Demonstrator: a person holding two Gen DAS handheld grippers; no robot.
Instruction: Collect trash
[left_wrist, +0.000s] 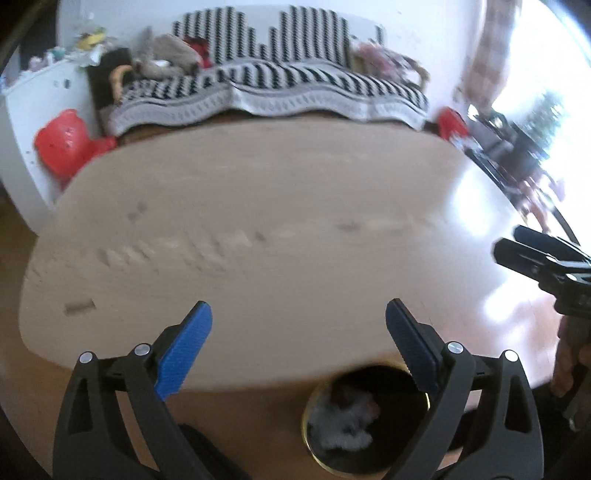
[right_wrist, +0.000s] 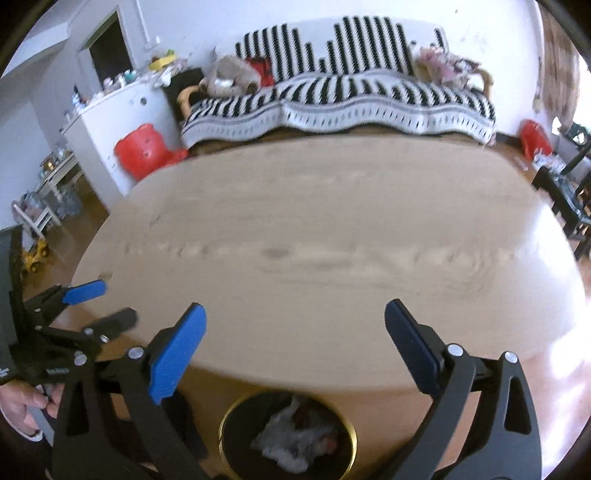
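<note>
A black trash bin with a gold rim (left_wrist: 307, 435) stands on the floor below the near edge of the oval wooden table (left_wrist: 258, 192). Crumpled white trash (left_wrist: 347, 421) lies inside it. My left gripper (left_wrist: 299, 306) hangs above the table edge and bin, open, with nothing between its blue pads. In the right wrist view the same bin (right_wrist: 226, 428) holds the trash (right_wrist: 291, 435), and my right gripper (right_wrist: 293, 306) is open and holds nothing above it. The left gripper (right_wrist: 116, 301) shows at the left, a hand below it. The right gripper (left_wrist: 511, 240) juts in at the right edge.
The bare tabletop (right_wrist: 332, 206) fills the middle. Behind it stands a black-and-white striped sofa (right_wrist: 332, 92) with soft toys on it. A red toy chair (right_wrist: 142, 147) and a white cabinet (right_wrist: 122, 110) are at the left. A dark side table (right_wrist: 565, 192) is at the right.
</note>
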